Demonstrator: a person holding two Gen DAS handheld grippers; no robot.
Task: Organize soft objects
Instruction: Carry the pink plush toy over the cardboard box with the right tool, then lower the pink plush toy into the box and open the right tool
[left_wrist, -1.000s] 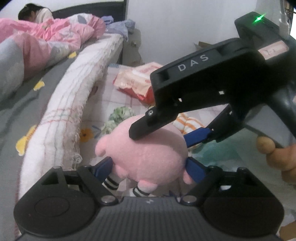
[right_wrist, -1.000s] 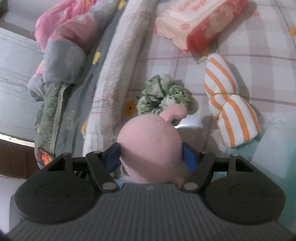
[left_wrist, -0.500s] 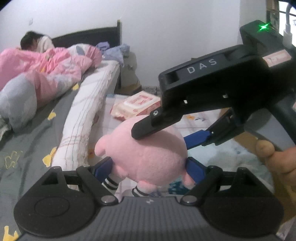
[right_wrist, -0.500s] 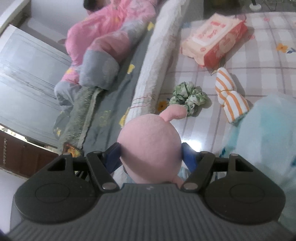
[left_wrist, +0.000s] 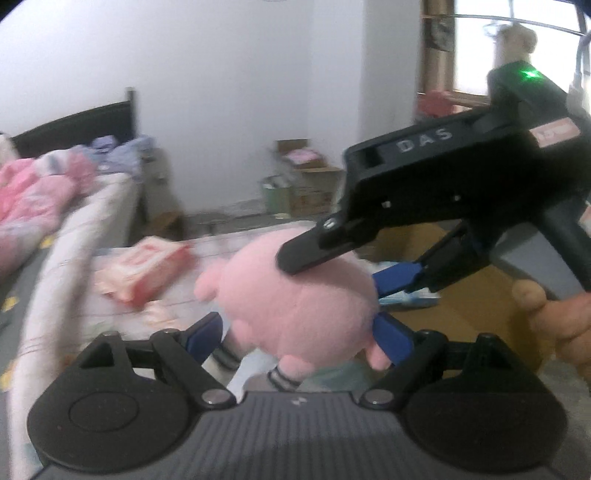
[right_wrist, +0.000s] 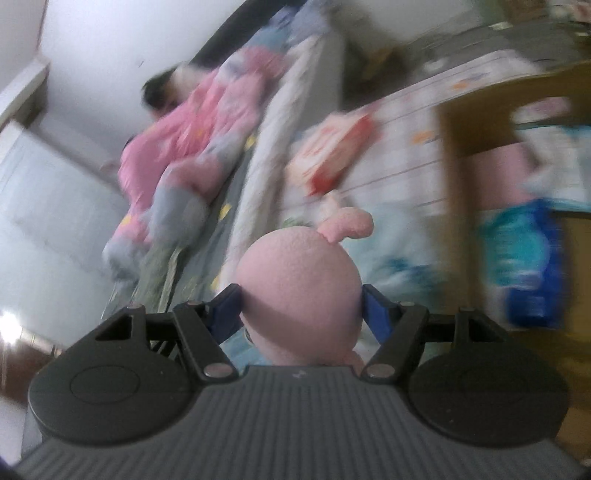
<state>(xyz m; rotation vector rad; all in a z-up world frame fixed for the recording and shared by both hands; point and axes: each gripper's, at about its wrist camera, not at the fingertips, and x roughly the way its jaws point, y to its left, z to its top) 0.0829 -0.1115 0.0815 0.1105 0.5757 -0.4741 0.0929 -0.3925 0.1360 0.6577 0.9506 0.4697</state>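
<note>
**Left wrist view.** The pink plush toy (left_wrist: 295, 299) hangs clear of the bed (left_wrist: 74, 236), carried by both tools at once; the left gripper (left_wrist: 295, 326) stands with its jaws wide, one blue pad on each flank of the toy's round body, striped legs dangling between them; the right gripper (left_wrist: 340, 269) enters from the upper right, held by a hand (left_wrist: 561, 317), with one finger over the top of the toy and its blue pad at the far side; a tissue pack (left_wrist: 144, 269) lies on the checked sheet behind; brown cardboard shows beyond the toy, to the right.

**Right wrist view.** The same toy fills the gap of the right jaws, which are set to a middling width and closed on its body, pads pressed in at both sides; one ear points towards the cardboard box (right_wrist: 454, 122), which is open-topped and already holds soft goods; much is blurred.

**Step in hand.** By judgement, transport: the toy is lifted and on its way to the box; the next move calls for carrying it over the rim, lowering, then opening both pairs of jaws together so that neither snags the plush.
</note>
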